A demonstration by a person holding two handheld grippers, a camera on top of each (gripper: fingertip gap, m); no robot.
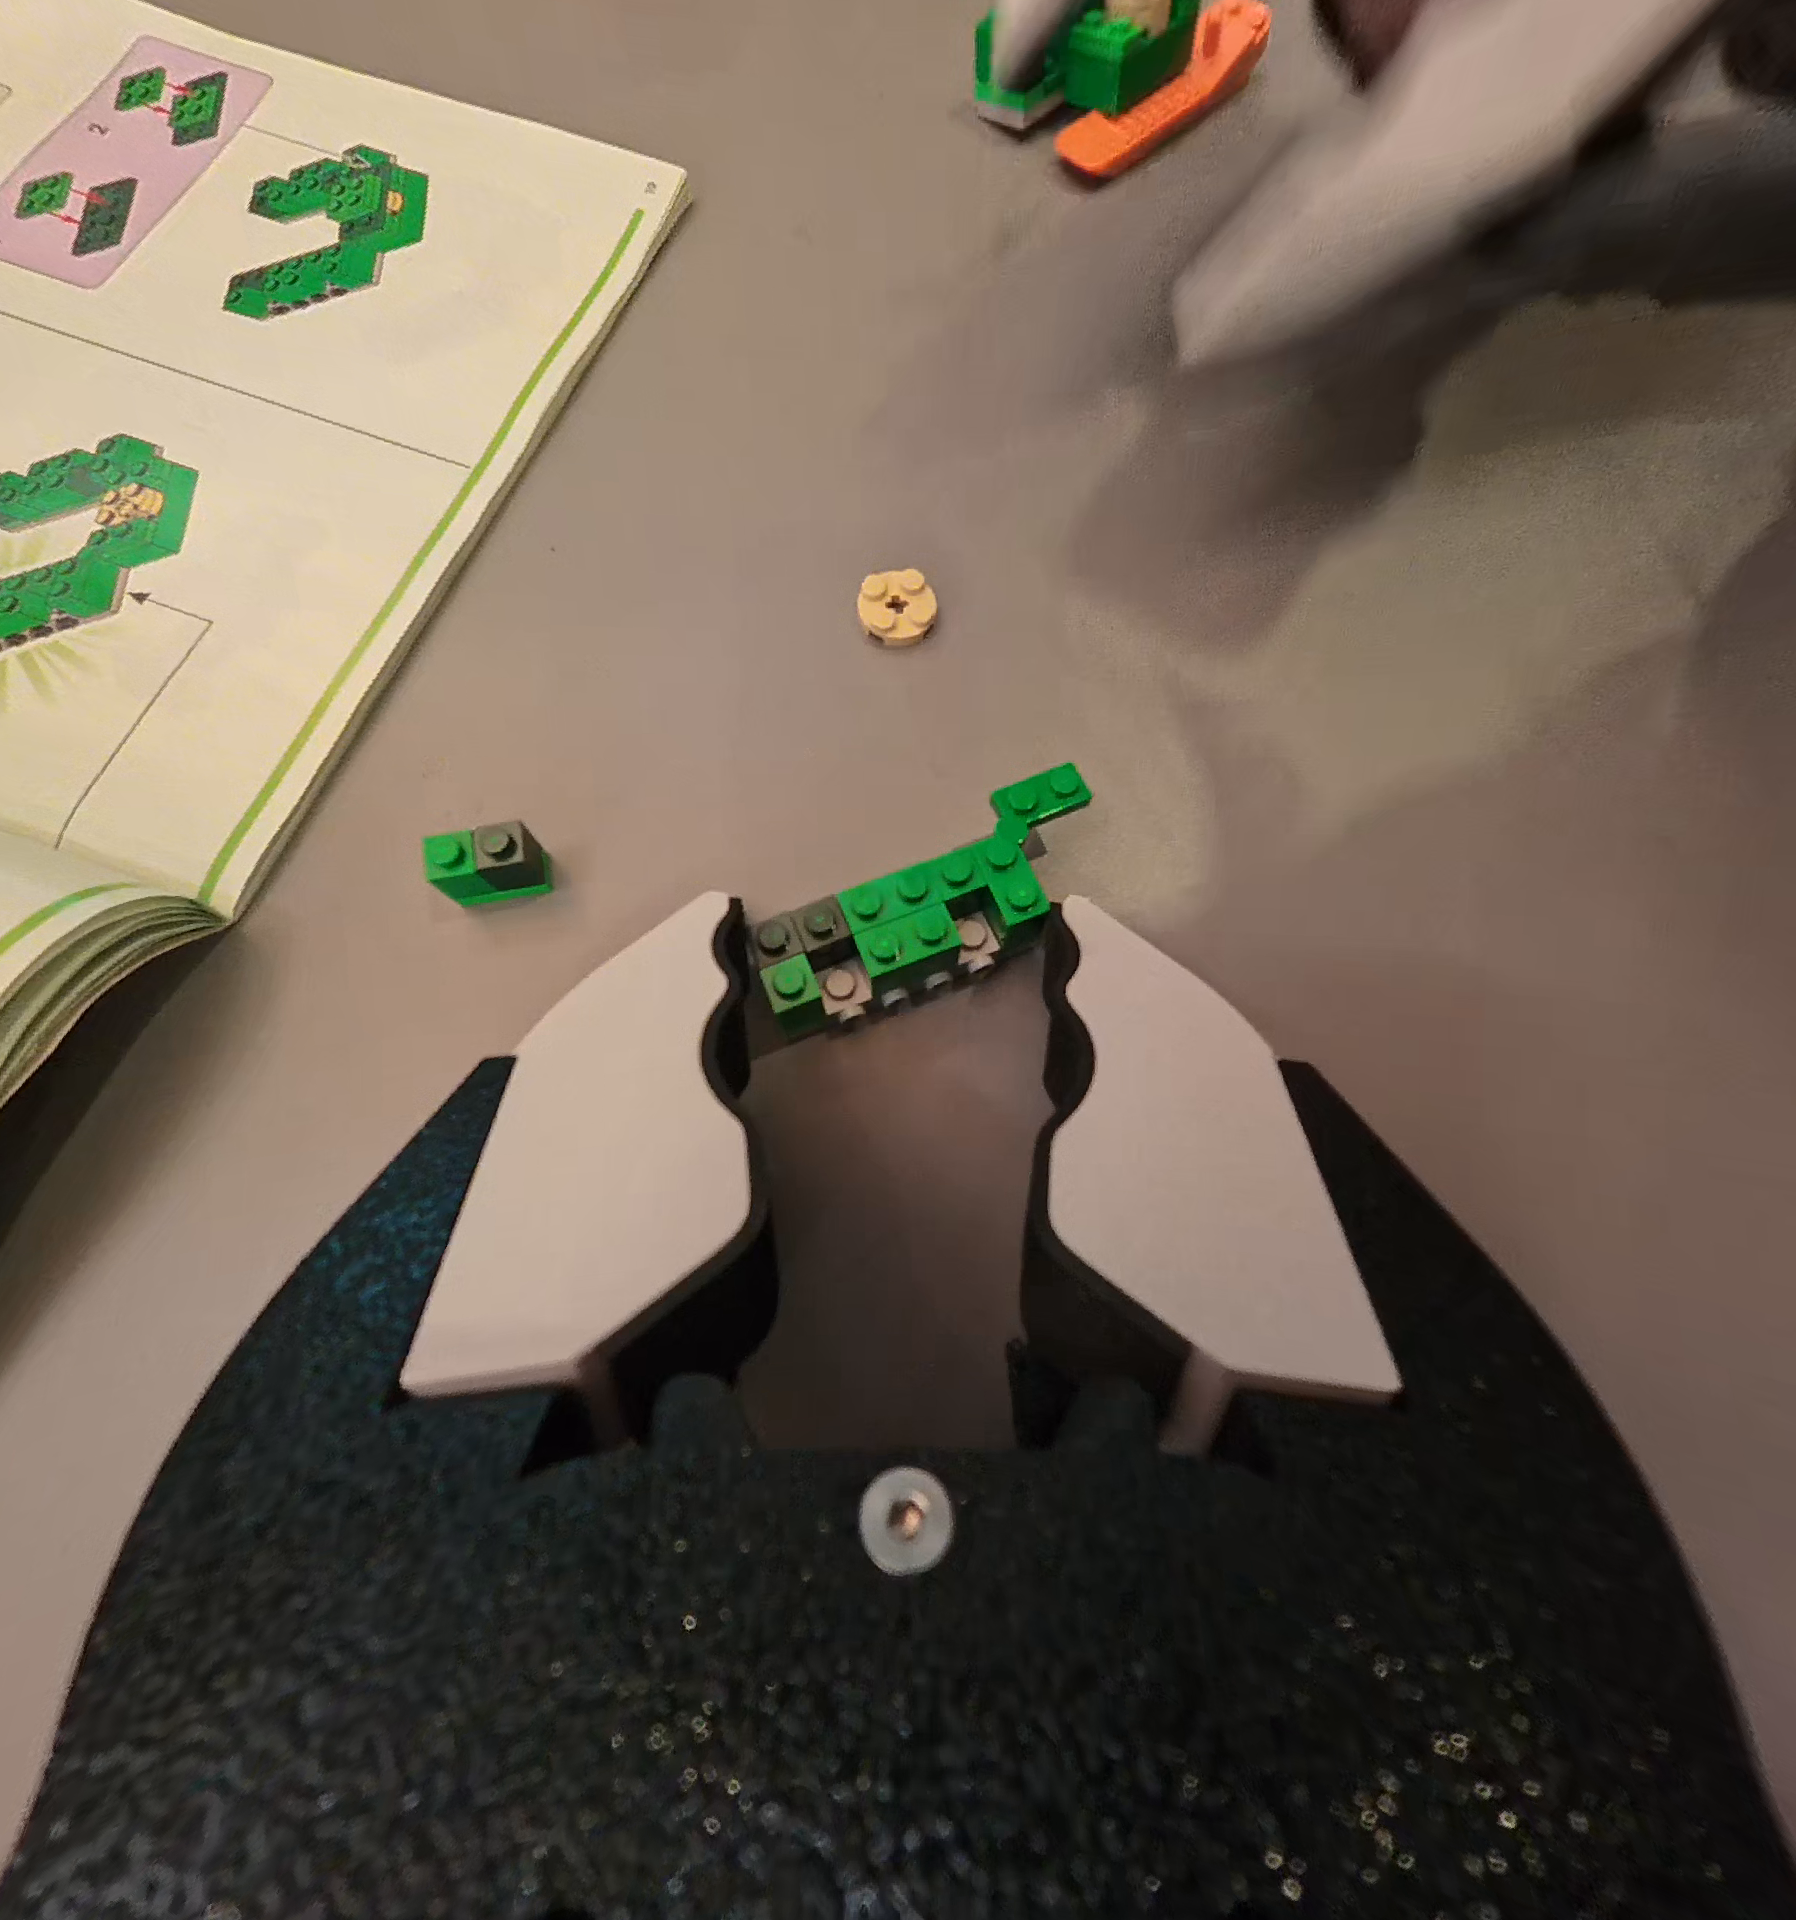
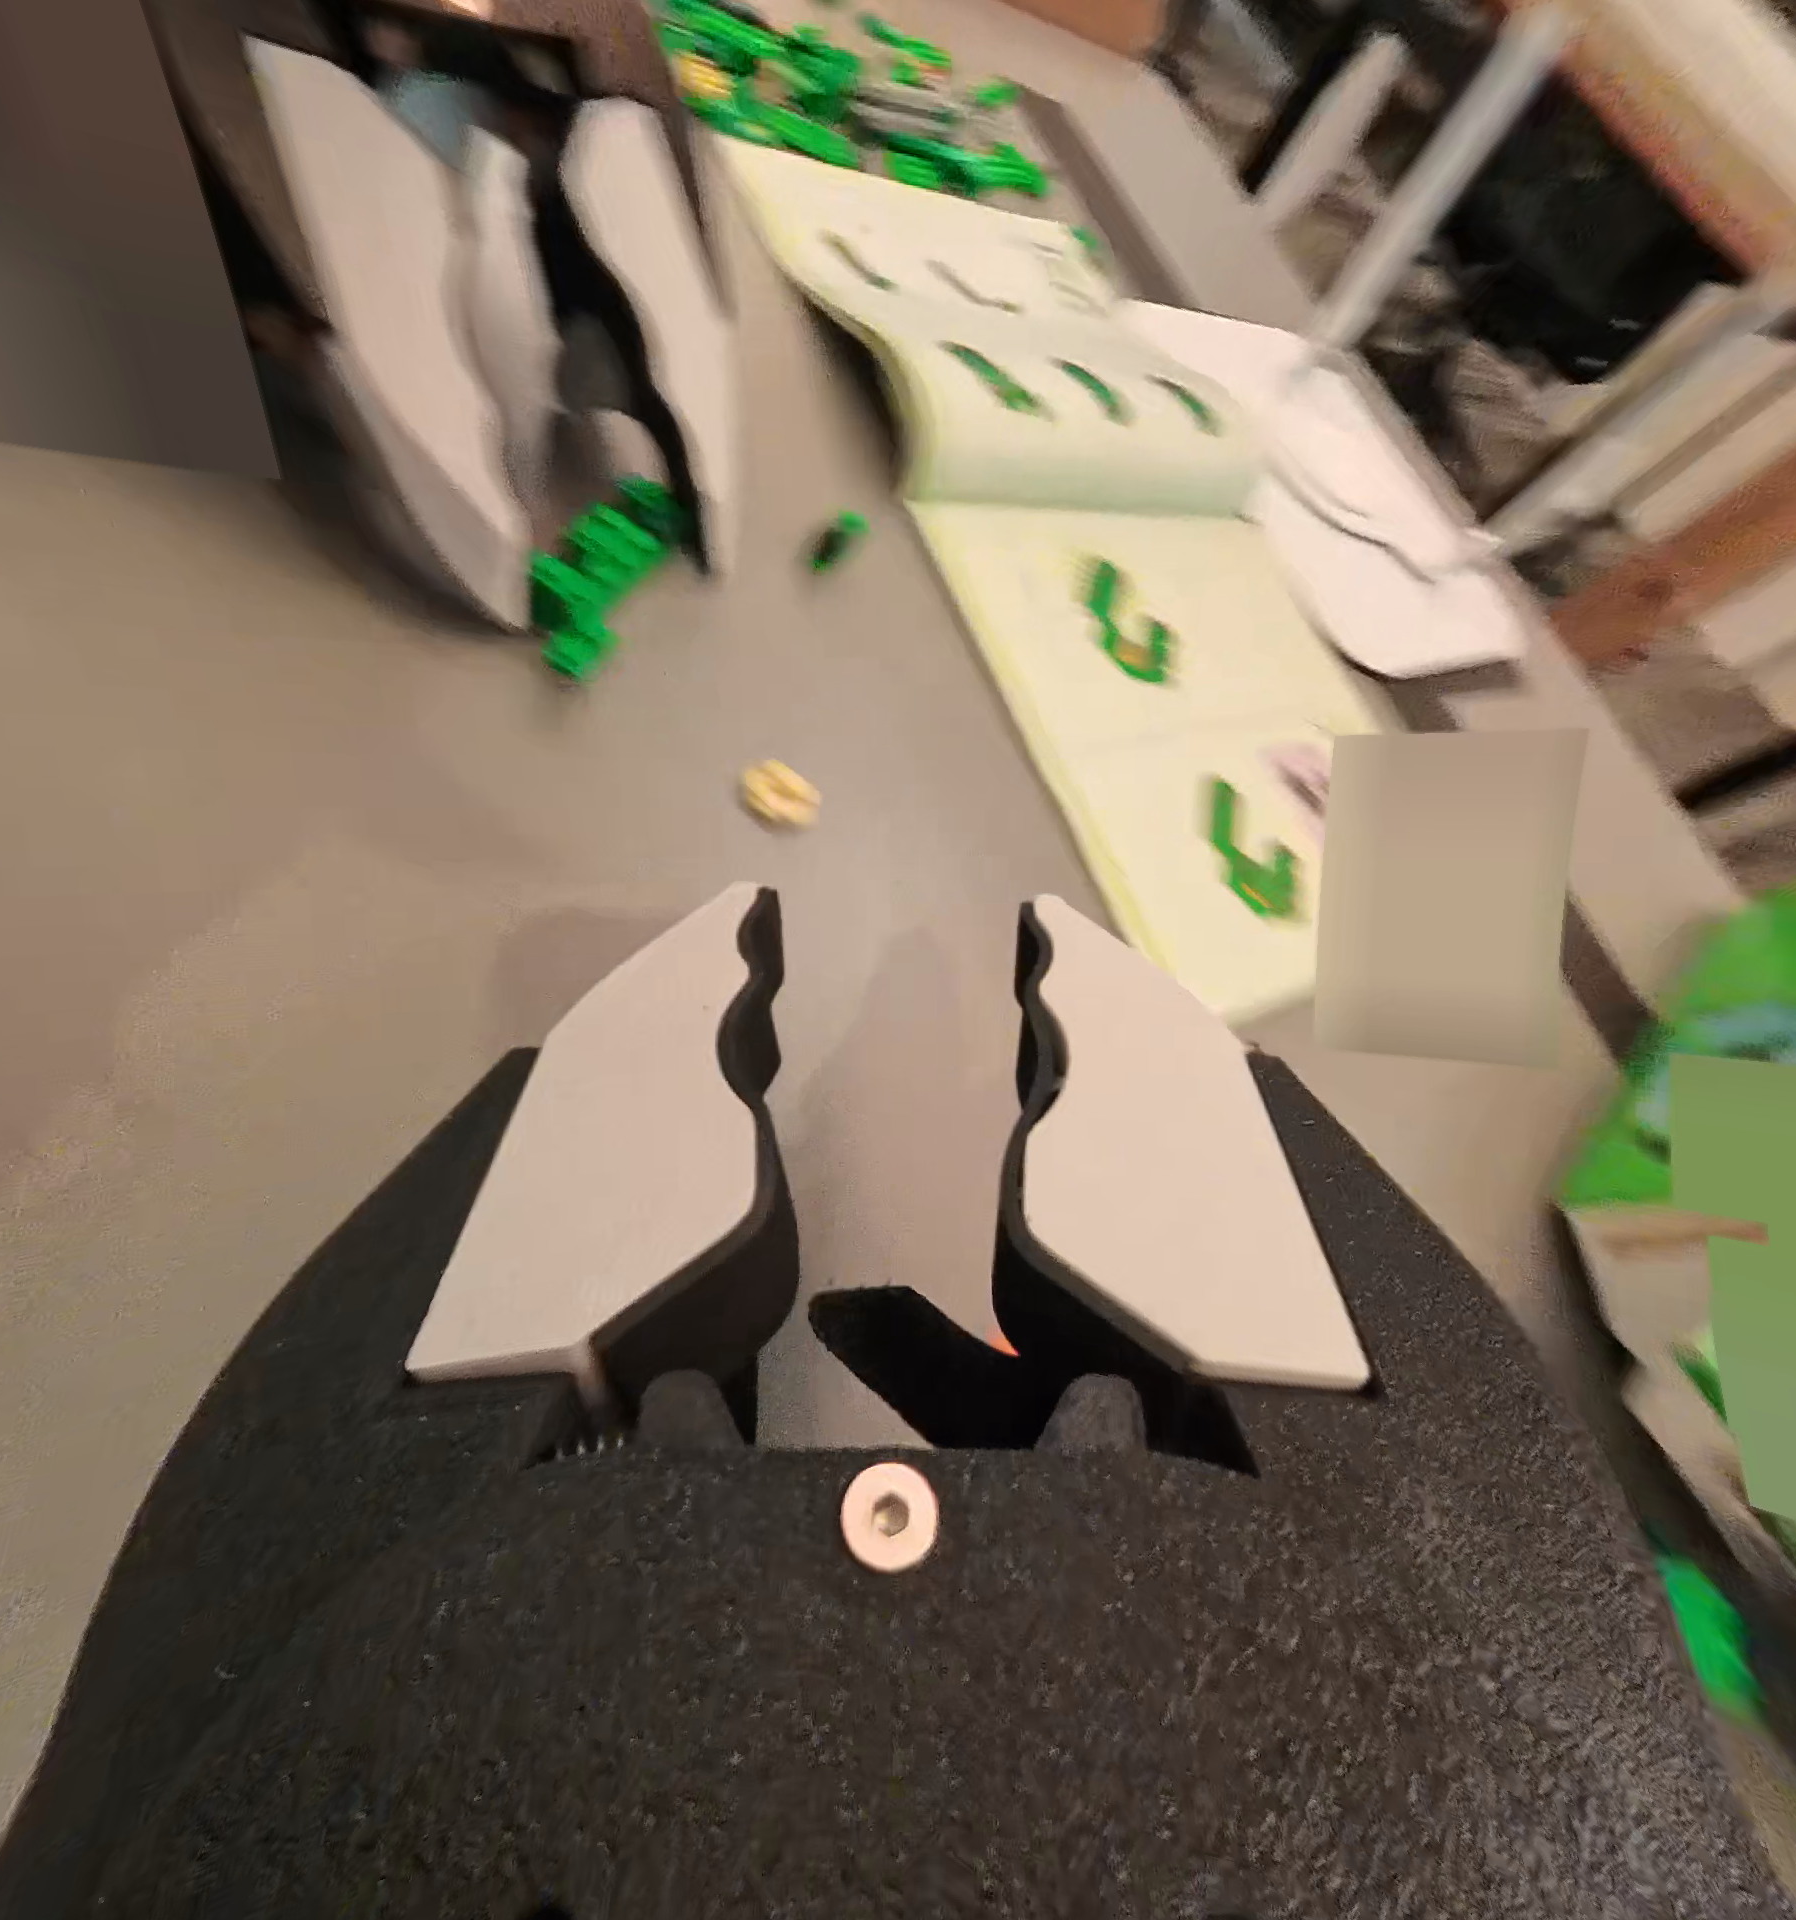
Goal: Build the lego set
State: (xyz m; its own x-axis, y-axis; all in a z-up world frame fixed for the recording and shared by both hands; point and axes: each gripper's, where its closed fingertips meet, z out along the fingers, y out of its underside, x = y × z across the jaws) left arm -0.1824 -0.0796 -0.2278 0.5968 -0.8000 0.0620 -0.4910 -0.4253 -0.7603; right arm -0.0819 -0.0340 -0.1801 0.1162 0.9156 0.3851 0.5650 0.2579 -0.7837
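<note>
My left gripper is shut on a flat green, grey and dark grey lego assembly that rests on the grey table, one finger at each end of it. A tan round plate lies just beyond it. A small green and dark grey brick lies to the left. My right gripper is open and empty above the table, and shows blurred in the left wrist view. The right wrist view also shows the left gripper on the assembly and the tan plate.
An open instruction booklet lies at the left, also in the right wrist view. A green build with an orange piece stands at the far edge. Loose green bricks lie behind the booklet. White paper lies beside it.
</note>
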